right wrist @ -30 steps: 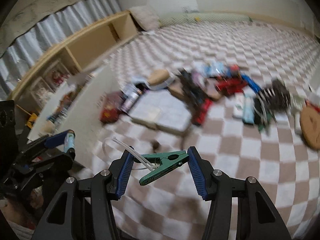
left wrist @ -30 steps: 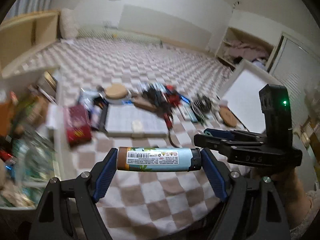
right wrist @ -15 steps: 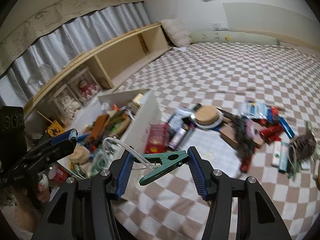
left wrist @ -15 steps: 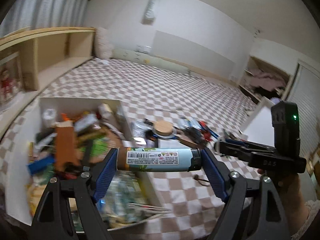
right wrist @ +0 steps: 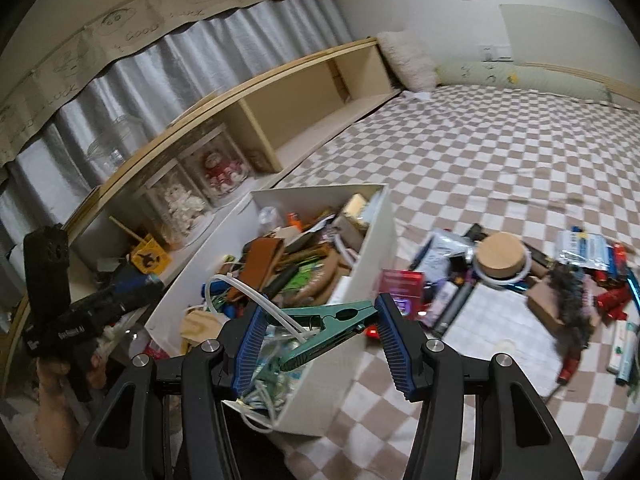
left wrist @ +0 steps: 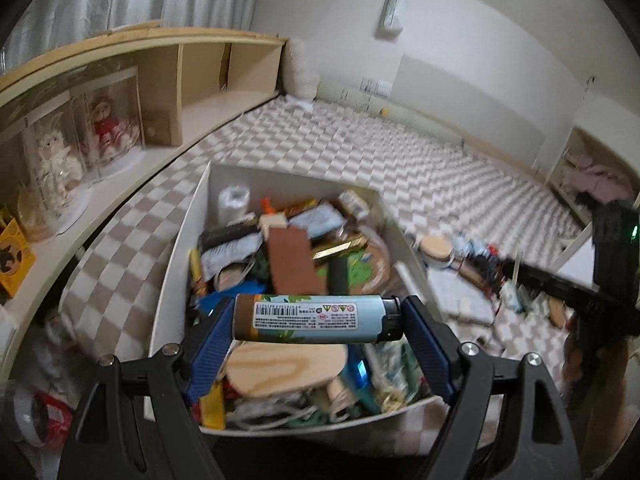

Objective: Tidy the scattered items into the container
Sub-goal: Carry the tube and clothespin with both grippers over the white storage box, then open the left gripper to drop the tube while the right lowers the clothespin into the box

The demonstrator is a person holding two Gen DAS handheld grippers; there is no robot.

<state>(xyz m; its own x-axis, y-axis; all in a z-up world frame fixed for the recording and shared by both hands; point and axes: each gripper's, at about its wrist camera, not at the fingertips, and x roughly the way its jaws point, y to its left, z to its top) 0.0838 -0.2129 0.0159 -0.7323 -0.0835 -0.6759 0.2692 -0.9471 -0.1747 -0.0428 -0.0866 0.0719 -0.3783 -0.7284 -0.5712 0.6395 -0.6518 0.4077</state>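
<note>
My left gripper [left wrist: 316, 320] is shut on a light-blue lighter [left wrist: 316, 318], held crosswise above the near end of the white box [left wrist: 176, 248], which is full of mixed items. My right gripper [right wrist: 320, 328] is shut on a green clip [right wrist: 328, 322] with a white cable tie [right wrist: 256, 296] in it, held over the near corner of the same white box [right wrist: 376, 236]. The left gripper also shows in the right wrist view [right wrist: 132, 280], left of the box. Scattered items [right wrist: 520, 276] lie on the checkered mat to the right of the box.
A low wooden shelf [right wrist: 280, 112] with doll jars [left wrist: 60, 160] runs along the left behind the box. A cork-lidded jar [right wrist: 502, 256] and a white pad [right wrist: 492, 316] lie among the scattered things. A white board [left wrist: 576, 256] stands at the far right.
Both grippers have swung left from the scattered pile to above the white box, each still holding its item. The box has come closer under both.
</note>
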